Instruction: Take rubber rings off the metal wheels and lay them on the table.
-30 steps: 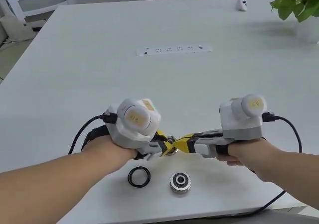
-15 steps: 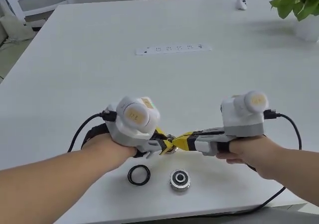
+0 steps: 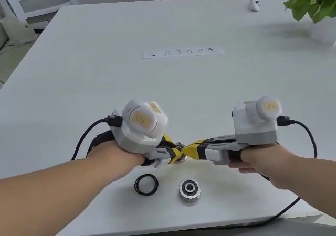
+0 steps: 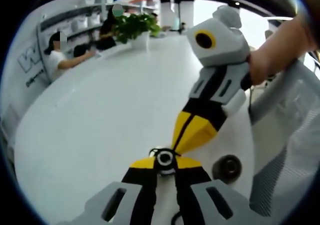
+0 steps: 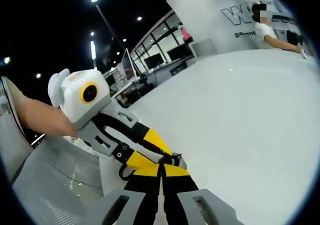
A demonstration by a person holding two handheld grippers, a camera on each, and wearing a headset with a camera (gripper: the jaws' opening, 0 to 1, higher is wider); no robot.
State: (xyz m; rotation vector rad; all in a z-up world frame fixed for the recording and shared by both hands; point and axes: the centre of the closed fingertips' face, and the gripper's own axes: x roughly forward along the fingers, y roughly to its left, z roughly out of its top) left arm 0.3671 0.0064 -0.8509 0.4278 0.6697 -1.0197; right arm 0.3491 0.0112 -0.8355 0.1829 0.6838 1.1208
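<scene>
Where left gripper [image 3: 175, 153] meets right gripper [image 3: 187, 151], the wheel [image 4: 164, 158] seems black-rimmed, silver-centred

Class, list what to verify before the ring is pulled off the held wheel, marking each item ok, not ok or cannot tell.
1. Left gripper shut on the held metal wheel: ok.
2. Right gripper closed at that wheel: ok.
3. What the right gripper pinches: cannot tell.
4. Loose rubber ring and bare metal wheel lie apart from both grippers: ok.
5. Open table beside them for laying down: ok.
</scene>
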